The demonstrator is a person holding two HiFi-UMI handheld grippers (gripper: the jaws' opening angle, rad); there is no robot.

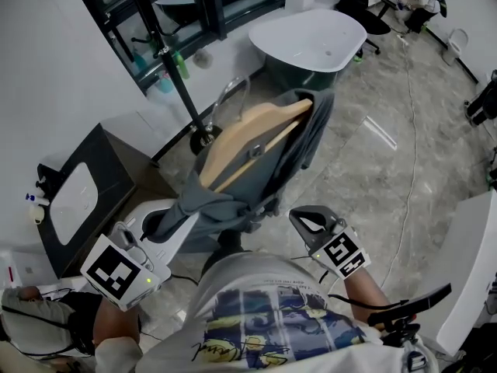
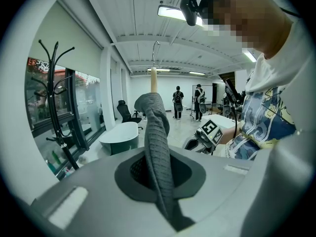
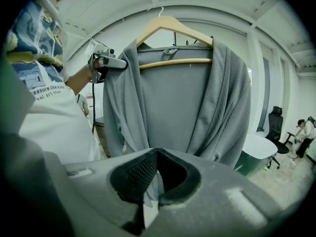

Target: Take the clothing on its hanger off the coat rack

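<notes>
Marble floor (image 1: 365,162), coat rack (image 1: 167,61) behind: left fingers (image 2: 89,181) clenched on grey cardigan (image 1: 225,208), right fingers (image 3: 222,196) closed near its hem. Best keep the wooden hanger (image 1: 248,134) level.

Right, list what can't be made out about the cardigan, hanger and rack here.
1. Coat rack: head view, its top is cut off by the upper edge.
2. Hanger: head view, both ends are tucked under the cardigan.
3. Cardigan hem: right gripper view, mostly hidden behind the right gripper itself.
4. Bottles by the rack: head view, labels too small to read.
</notes>
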